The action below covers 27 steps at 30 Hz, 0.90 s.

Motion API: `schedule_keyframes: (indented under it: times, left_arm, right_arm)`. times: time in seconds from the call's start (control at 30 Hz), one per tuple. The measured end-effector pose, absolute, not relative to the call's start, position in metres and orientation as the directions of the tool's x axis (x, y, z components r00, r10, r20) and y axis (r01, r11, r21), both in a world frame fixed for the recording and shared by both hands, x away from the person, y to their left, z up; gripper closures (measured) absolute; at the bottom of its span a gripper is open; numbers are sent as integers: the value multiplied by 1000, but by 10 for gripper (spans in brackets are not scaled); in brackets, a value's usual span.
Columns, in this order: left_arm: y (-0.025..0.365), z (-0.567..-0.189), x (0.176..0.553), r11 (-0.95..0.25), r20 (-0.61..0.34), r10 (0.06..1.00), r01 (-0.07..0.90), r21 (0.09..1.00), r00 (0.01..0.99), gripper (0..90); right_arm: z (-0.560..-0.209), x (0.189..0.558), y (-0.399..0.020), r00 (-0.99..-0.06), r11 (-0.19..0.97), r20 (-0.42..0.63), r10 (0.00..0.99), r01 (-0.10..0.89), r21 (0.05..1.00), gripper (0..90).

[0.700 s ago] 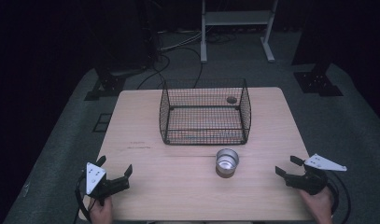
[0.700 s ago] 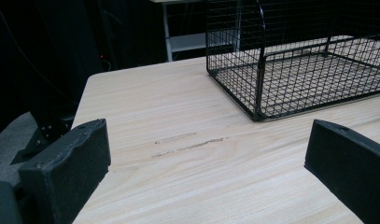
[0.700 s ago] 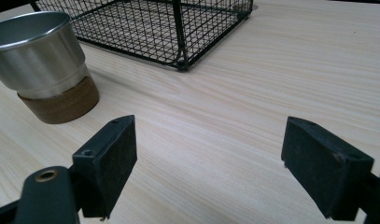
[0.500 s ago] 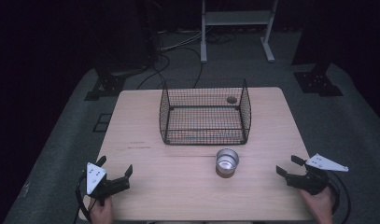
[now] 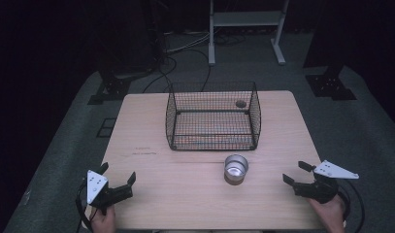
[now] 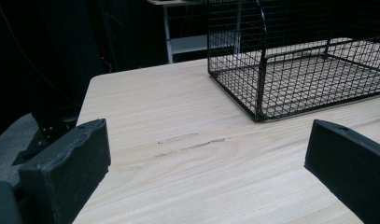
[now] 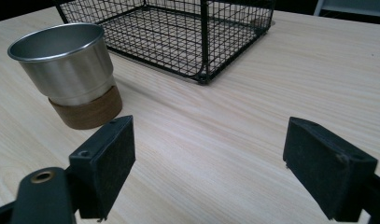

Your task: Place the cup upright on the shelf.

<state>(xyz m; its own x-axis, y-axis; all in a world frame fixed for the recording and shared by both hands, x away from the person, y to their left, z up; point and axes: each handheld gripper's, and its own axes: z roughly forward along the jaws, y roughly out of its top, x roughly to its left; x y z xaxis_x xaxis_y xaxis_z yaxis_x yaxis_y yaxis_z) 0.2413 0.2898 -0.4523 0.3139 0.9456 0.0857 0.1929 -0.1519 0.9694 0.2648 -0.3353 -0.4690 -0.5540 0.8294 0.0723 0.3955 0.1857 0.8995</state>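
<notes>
A steel cup (image 5: 235, 167) on a round wooden base stands in the table's middle front, just in front of a black wire basket (image 5: 212, 116). My left gripper (image 5: 118, 172) rests at the front left corner, open, nothing between its jaws. My right gripper (image 5: 294, 172) lies at the front right, open and empty, well right of the cup. In the right gripper view the cup (image 7: 66, 60) sits at upper left beyond my right gripper (image 7: 208, 163), with the basket (image 7: 178, 28) behind. In the left gripper view, my left gripper (image 6: 206, 163) faces bare wood and the basket's (image 6: 295, 70) near corner.
The light wooden table (image 5: 151, 126) bears a dark scuff mark (image 6: 192, 144) left of the basket. A small round thing (image 5: 240, 103) lies behind the basket's far right corner. Around the table are dark floor, cables and a white stand's legs (image 5: 243, 29).
</notes>
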Motion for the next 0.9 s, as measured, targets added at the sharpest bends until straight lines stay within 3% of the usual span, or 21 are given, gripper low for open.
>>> schedule_keyframes:
  times: [0.9]
  left_arm:
    - [287,-452,241,-160,94,943,190,969,319,0]
  right_arm:
    - [-457,261,-298,-650,285,11,760,348,893,132]
